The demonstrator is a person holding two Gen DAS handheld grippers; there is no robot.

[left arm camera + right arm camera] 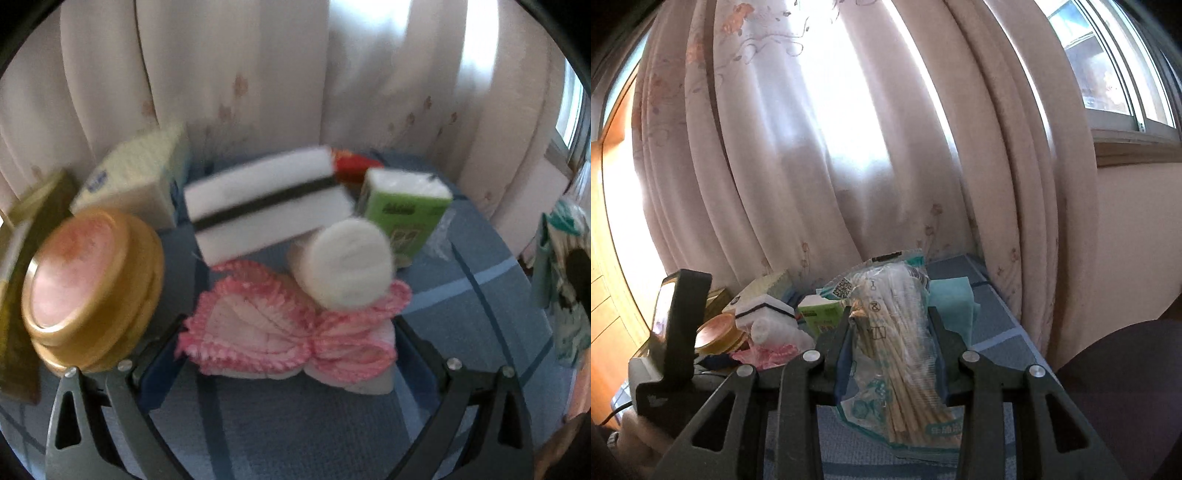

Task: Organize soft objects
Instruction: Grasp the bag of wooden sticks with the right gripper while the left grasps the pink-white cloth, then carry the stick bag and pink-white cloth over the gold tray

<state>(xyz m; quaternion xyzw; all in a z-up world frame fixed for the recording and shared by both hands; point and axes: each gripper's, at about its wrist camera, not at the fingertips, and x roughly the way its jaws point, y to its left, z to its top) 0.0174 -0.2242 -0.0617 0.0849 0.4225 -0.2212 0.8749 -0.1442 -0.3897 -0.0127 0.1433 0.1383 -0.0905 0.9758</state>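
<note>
In the left wrist view a pink frilly cloth (284, 332) lies on the blue table cover, between the fingers of my open left gripper (288, 339). A white roll (349, 267) rests on the cloth's far edge. Behind stand a white sponge block with a dark stripe (266, 206), a green tissue pack (404, 210) and a pale yellow tissue pack (136, 181). In the right wrist view my right gripper (892, 325) is shut on a clear bag of wooden sticks (901, 339) above the table. A teal cloth (951, 299) lies behind it.
A gold-lidded round tin (92, 288) stands at the left, close to my left finger. A red packet (354, 166) lies at the back. Curtains (831, 147) hang right behind the table. The left gripper body (668, 343) shows at the left of the right wrist view.
</note>
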